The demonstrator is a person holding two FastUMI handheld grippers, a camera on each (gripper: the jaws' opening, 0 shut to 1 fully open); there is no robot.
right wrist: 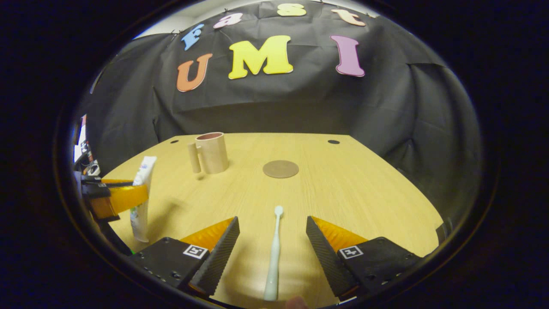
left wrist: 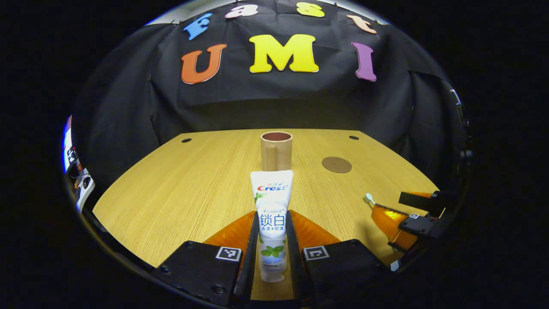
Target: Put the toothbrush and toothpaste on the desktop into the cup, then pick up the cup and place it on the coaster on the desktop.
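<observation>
Crest toothpaste [left wrist: 272, 223] clamped upright in left gripper [left wrist: 272, 240].

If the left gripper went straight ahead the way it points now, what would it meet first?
Most likely the cup: it stands directly beyond the toothpaste clamped in the left gripper. The tube's top would probably touch first, though depth is unclear.

Light wood-grain desktop [left wrist: 188, 184] is spanning the lower half of both views. Two dark round holes are sitting in it near the far edge: one at 10 o'clock [left wrist: 186, 140], one at 2 o'clock [left wrist: 353, 137]. Black cloth wall [right wrist: 411, 128] is hanging behind and wrapping around the sides. Cluttered gear [left wrist: 79, 180], too blurred to identify, is showing at 9 o'clock.
</observation>
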